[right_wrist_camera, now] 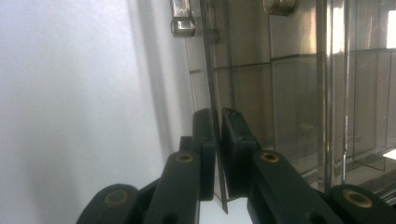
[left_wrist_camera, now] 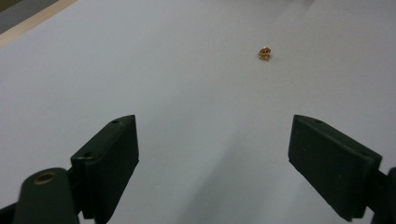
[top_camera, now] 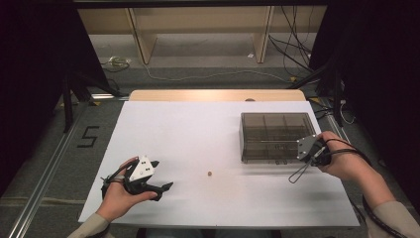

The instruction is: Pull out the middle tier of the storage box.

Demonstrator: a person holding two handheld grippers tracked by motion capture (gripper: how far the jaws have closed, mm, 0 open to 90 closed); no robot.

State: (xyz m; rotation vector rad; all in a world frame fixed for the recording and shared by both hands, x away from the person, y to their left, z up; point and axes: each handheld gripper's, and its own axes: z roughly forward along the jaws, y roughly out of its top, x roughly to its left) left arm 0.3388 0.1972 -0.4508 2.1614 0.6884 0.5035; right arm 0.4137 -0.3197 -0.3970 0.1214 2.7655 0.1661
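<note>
Presumably mid-way through opening or steadying a smoky translucent compartment box (top_camera: pixel 276 135), set on the right half of a white table (top_camera: pixel 198 134), near its right edge. Pinched at the box's front edge: a thin clear panel, most likely the lid's lip (right_wrist_camera: pixel 215 154), caught between the two black jaws of the right gripper (right_wrist_camera: pixel 218 156), closed almost fully on it. Likely held this way to lift or hold the lid so the compartments can be reached; two small latches (right_wrist_camera: pixel 182 24) visible further along the same edge. Right hand (top_camera: pixel 341 161) beside the box's near right corner, wrist turned inward, forearm entering from the lower right, cable looping onto the table.

Further out, a tiny golden object (left_wrist_camera: pixel 264 53), perhaps a small nut or bead, lying alone on the bare surface near the table's middle, well apart from the box. Pointed toward it, the left gripper (left_wrist_camera: pixel 214 163), jaws wide apart and empty, held low over the table in the left hand (top_camera: pixel 119 191), seemingly waiting to pick it up.
</note>
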